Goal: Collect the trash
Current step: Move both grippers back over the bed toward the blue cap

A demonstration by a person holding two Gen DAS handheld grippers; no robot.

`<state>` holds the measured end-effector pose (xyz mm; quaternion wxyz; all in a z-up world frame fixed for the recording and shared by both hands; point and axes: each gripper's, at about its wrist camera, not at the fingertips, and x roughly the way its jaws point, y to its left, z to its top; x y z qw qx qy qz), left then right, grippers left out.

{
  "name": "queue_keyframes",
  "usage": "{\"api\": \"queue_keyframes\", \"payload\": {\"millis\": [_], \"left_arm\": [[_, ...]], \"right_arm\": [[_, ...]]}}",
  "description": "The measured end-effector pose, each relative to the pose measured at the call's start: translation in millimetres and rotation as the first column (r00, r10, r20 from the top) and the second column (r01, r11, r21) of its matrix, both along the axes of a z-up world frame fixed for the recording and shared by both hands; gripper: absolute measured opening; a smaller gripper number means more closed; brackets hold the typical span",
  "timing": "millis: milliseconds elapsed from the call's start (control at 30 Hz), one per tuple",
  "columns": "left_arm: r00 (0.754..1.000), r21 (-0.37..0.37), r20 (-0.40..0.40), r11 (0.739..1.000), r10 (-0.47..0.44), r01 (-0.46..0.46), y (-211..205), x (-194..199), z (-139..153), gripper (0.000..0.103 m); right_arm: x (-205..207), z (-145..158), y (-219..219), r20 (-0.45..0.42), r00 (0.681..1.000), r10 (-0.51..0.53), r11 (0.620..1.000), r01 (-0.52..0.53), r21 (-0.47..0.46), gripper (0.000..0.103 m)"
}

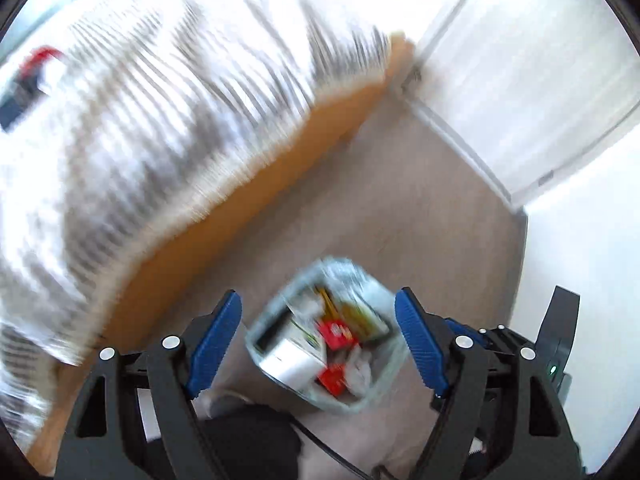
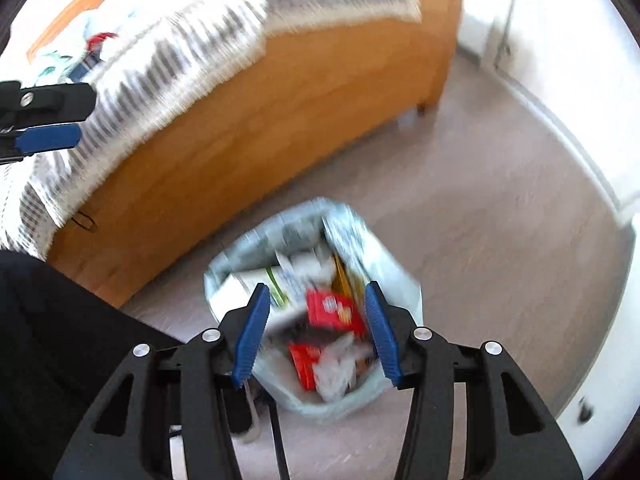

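Observation:
A pale translucent trash bag stands open on the grey floor beside the bed, also in the right wrist view. Inside lie red packets, a white carton and crumpled paper. My left gripper hovers well above the bag's mouth, open, with nothing between its blue pads. It also shows at the left edge of the right wrist view, over the bed. My right gripper hangs above the bag too, jaws apart and not touching anything. Both views are motion-blurred.
A bed with an orange wooden frame and a grey-striped blanket runs along the left. A red and dark-blue item lies on the blanket. White cupboard doors stand behind. A person's dark trouser leg is at the lower left.

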<state>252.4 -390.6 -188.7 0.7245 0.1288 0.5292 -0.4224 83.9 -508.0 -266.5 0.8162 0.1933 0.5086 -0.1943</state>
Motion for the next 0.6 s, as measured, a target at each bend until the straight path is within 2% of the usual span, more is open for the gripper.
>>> {"api": "queue_keyframes", "payload": {"millis": [100, 267, 467, 600], "left_arm": [[0.994, -0.082, 0.063, 0.993, 0.085, -0.08, 47, 26, 40, 0.083], [0.964, -0.172, 0.135, 0.964, 0.228, -0.204, 126, 69, 77, 0.084], [0.912, -0.213, 0.139, 0.911, 0.387, -0.354, 220, 137, 91, 0.088], [0.853, -0.213, 0.115, 0.851, 0.51, -0.48, 279, 188, 84, 0.088]], "right_arm": [[29, 38, 16, 0.06, 0.997, 0.039, 0.998, -0.036, -0.056, 0.048], [86, 90, 53, 0.164, 0.979, 0.122, 0.988, -0.104, -0.113, 0.051], [161, 125, 95, 0.22, 0.953, 0.209, 0.973, -0.18, -0.144, 0.052], [208, 134, 121, 0.229, 0.939, 0.258, 0.959, -0.22, -0.179, 0.052]]}}
